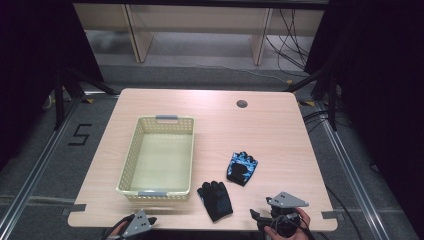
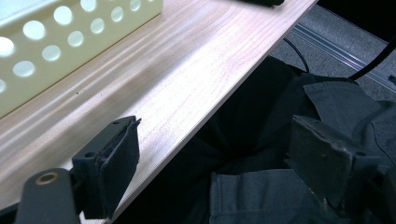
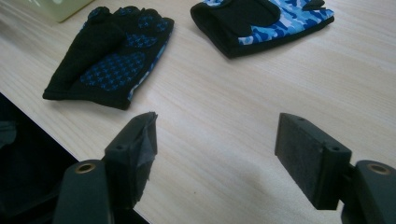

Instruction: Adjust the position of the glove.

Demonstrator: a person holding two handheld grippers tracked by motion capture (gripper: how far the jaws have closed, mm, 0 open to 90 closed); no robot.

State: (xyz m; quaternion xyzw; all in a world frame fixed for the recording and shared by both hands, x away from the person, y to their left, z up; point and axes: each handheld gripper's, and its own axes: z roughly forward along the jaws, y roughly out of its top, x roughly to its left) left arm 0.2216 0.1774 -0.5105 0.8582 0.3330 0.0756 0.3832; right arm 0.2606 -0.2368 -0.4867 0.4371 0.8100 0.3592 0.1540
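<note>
Right gripper (image 3: 215,154), black two-jaw tool with grey three-cornered plate, at near right edge of pale wooden table (image 1: 280,135); jaws wide apart, nothing between them, hovering over bare wood. Left gripper (image 2: 210,158), same make, at near left edge; jaws apart, empty, one over the table edge, the other over dark clothing. Black fingerless glove with blue dotted palm (image 3: 112,58), flat on table, near centre, just left of and beyond right gripper. Blue camouflage fingerless glove with black palm (image 3: 261,21), flat, farther and to the right, apart from first glove. Cream perforated plastic basket with grey handles (image 1: 131,160), left of both gloves, near wall close to left gripper.
</note>
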